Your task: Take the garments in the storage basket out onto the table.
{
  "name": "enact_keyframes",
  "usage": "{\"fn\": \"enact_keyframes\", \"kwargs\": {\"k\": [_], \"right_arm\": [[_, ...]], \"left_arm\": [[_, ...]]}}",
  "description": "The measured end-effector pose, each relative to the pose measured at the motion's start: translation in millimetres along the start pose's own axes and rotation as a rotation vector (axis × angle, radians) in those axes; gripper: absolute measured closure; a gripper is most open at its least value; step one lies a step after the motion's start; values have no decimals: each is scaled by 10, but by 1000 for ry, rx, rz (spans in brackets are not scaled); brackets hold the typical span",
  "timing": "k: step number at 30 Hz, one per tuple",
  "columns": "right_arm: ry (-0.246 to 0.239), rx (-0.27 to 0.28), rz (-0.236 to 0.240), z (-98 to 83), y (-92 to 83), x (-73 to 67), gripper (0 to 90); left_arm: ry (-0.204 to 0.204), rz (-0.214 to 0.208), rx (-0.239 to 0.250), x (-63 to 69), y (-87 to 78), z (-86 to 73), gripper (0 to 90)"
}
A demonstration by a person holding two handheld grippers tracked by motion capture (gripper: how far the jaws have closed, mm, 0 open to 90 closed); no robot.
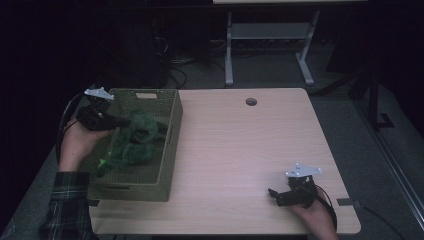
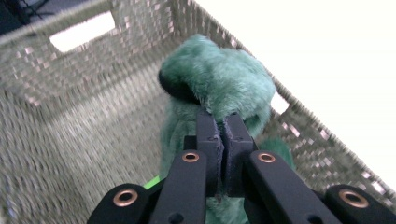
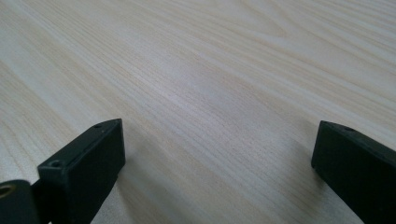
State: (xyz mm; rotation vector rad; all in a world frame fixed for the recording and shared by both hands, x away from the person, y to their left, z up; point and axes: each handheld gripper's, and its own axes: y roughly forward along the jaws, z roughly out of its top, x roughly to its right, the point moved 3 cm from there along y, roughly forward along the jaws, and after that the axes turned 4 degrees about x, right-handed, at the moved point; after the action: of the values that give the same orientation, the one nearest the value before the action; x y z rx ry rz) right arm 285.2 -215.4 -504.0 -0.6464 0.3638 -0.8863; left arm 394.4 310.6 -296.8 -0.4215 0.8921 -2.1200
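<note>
High view: the left gripper [image 1: 119,121] pinches a green plush toy [image 1: 135,140] inside the woven basket [image 1: 170,145] at the table's [image 1: 240,150] left edge (the toy hangs partly lifted, its lower end on the basket floor). The right gripper [image 1: 274,194] rests near the front right corner.

Left gripper view: jaws clamped on the toy's [image 2: 219,79] fur.

Right gripper view: jaws spread wide over bare wood [image 3: 210,70], holding nothing.

Dim room, lit desk [image 1: 240,150]
Surroundings beyond the desk are lost in darkness; the basket [image 2: 70,116] weave is blurred; the desk is overexposed beside it.
</note>
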Motion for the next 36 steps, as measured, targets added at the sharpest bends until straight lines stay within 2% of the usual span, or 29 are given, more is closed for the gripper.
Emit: {"fn": "enact_keyframes", "kwargs": {"k": [10,17,27,31,36], "right_arm": [[0,0,0,0,0,0,24],[2,-1,0,0,-1,-1,24],[2,-2,-1,0,-1,-1,24],[4,-3,0,-1,-2,-3,24],[3,-3,0,-1,-2,-2,24]], "left_arm": [[61,21,59,177,-234,464,874],[100,-10,95,366,-319,753,875],[164,-100,139,690,-383,1133,878],[180,-151,143,854,-302,1231,877],[198,-201,130,1078,-124,1318,878]]}}
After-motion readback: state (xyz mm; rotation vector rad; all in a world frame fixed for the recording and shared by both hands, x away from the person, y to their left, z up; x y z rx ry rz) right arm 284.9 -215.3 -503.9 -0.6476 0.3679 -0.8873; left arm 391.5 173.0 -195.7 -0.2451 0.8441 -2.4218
